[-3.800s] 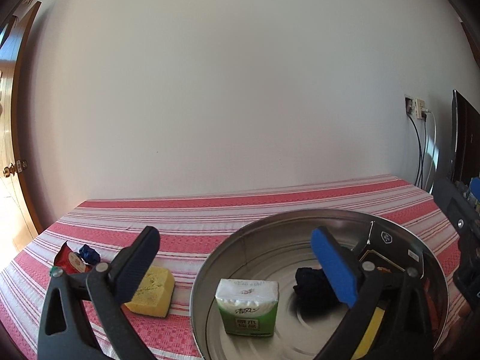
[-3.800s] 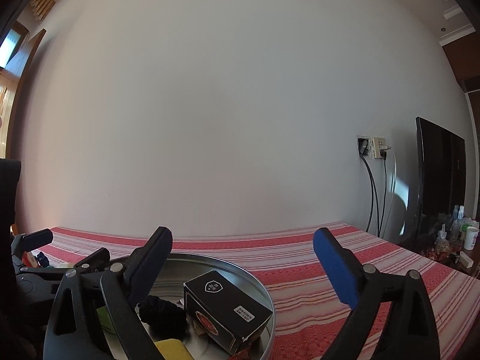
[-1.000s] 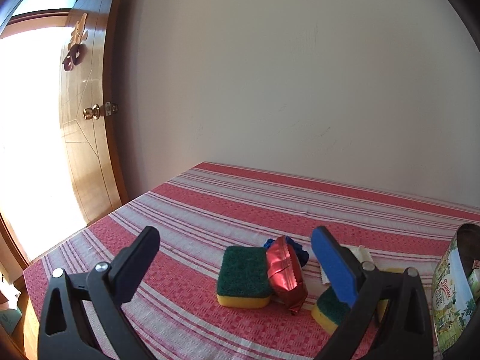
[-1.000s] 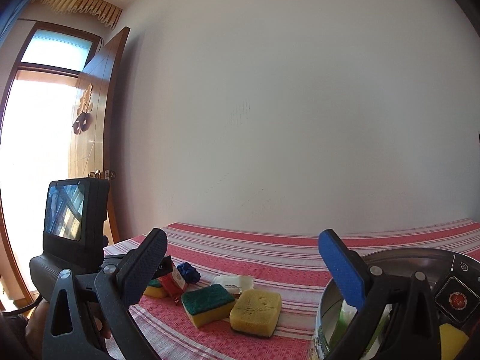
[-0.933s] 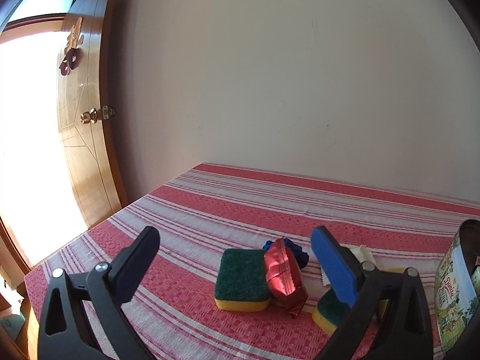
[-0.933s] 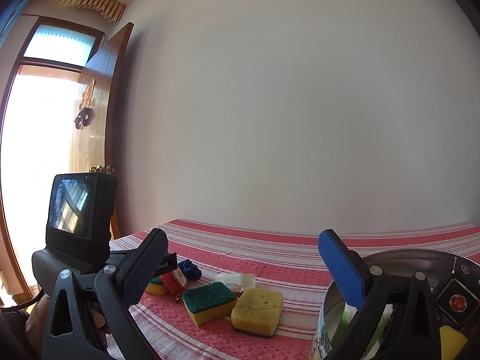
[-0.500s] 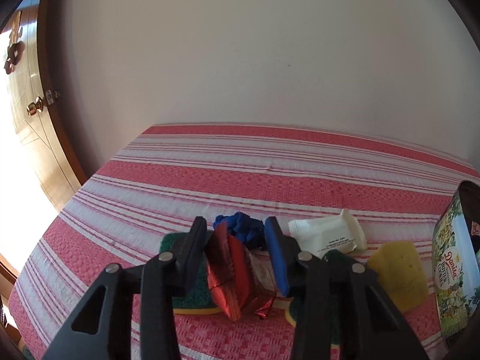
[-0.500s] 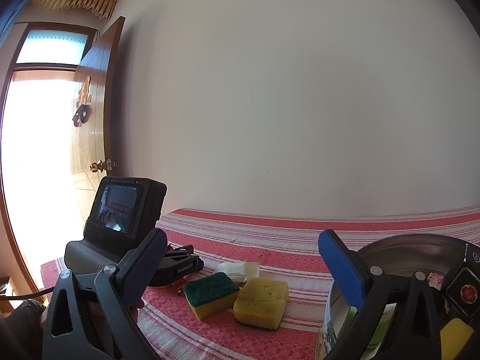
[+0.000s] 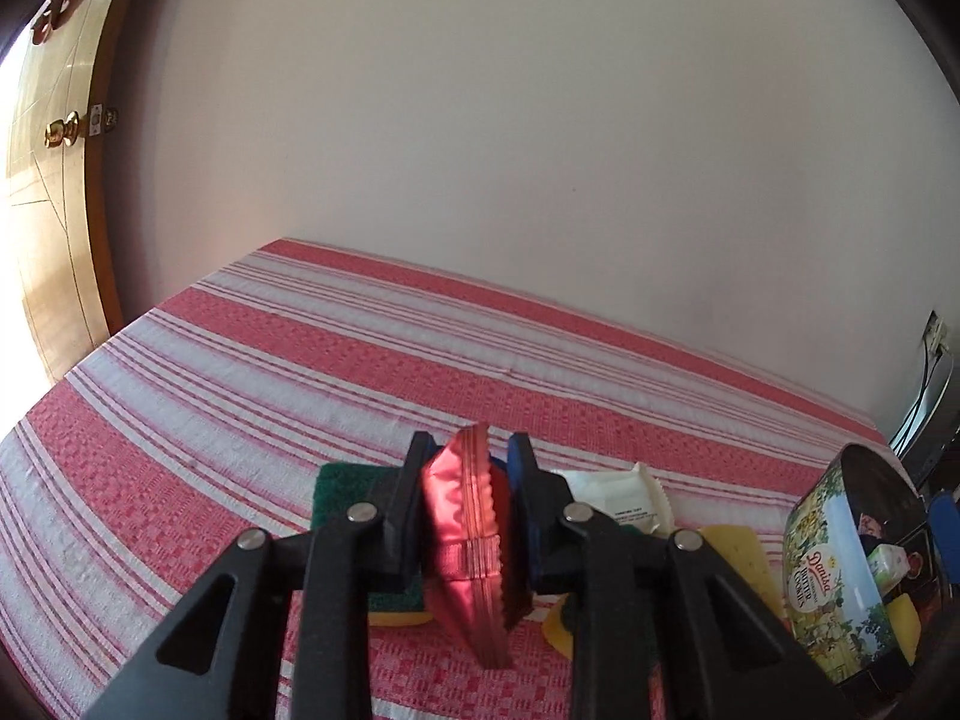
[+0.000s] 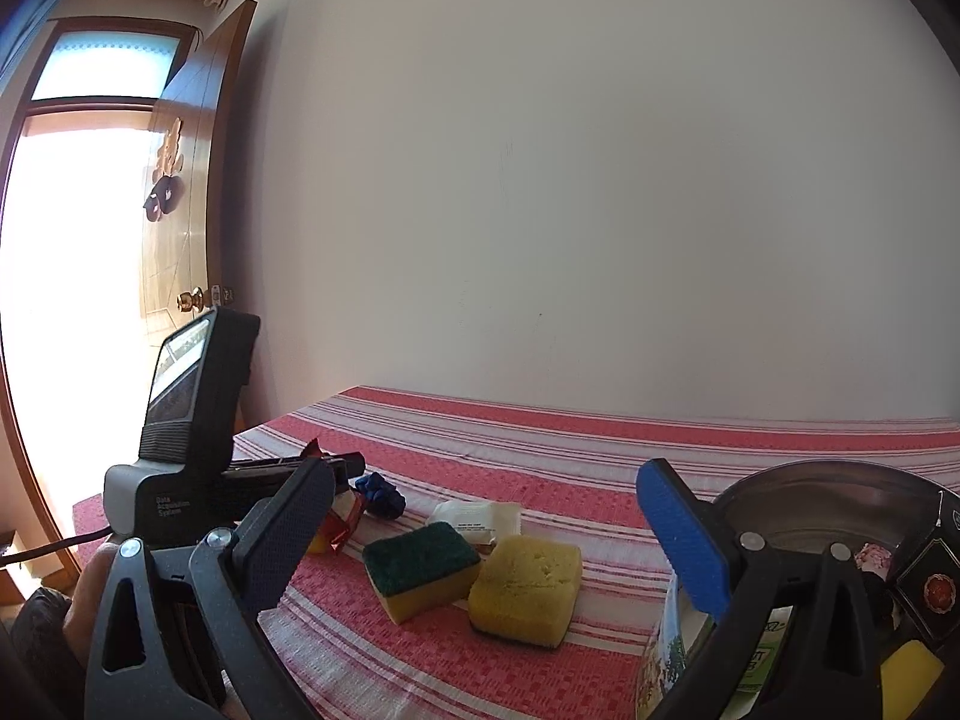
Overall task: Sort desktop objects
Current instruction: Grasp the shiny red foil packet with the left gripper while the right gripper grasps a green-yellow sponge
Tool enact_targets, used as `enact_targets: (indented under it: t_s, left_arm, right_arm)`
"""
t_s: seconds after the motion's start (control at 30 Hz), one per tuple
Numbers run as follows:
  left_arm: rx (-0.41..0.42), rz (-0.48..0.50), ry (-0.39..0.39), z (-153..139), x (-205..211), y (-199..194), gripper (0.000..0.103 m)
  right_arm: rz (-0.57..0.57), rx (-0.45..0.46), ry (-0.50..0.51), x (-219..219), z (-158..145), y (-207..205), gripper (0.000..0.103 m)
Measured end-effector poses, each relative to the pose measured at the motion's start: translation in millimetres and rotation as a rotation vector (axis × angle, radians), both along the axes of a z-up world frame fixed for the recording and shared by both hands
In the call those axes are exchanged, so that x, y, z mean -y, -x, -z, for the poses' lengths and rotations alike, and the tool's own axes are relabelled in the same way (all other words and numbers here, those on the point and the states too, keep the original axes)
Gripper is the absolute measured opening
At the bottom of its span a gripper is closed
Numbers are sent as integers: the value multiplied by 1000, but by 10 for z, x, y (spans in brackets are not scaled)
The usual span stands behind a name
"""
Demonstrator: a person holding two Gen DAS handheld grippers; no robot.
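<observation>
My left gripper (image 9: 469, 468) is shut on a red foil snack packet (image 9: 468, 546) and holds it on edge just above the striped cloth. A green-topped sponge (image 9: 348, 486) lies behind its left finger, a white wrapped bar (image 9: 612, 498) to its right. In the right wrist view my right gripper (image 10: 480, 516) is open and empty, above a green-and-yellow sponge (image 10: 420, 570) and a yellow sponge (image 10: 528, 582). The left gripper's body (image 10: 192, 462) shows at left, with the red packet (image 10: 342, 519) partly hidden. The round tin (image 10: 840, 504) sits at right.
The tin (image 9: 852, 570) holds a black box (image 10: 936, 570), a green tissue pack and a yellow sponge. A blue crumpled item (image 10: 378, 495) lies behind the sponges. An open wooden door (image 10: 186, 252) stands left of the table; a white wall runs behind.
My left gripper has closed on the red packet and lifted it slightly, tilting it upright. The right gripper has stayed open and drifted a little towards the sponges.
</observation>
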State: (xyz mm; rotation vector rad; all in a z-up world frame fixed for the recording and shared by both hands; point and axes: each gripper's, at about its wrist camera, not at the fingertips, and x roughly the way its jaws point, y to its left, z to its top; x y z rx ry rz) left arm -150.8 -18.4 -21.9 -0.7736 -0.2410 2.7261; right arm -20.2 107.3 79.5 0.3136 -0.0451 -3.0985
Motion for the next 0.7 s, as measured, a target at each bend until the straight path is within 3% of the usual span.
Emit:
enact_targets:
  t_s: [0.2,0.33,0.6,0.7]
  left_arm:
    - [-194,-60,-69,-161,169,-379,24]
    - [-188,-98,-82,-164,230,-412,25]
    - [-189,-184,-127,-132,369,-507,25]
    - [-193,-198,-113,-144,347,-535,25]
  right_arm:
    - [-145,75,-11,127,49,158,102]
    - [-227,255,-12,235,114,543,102]
    - [-293,434,-78,414,326,1111,102]
    - [-284,554,-84,449,515,1296,101]
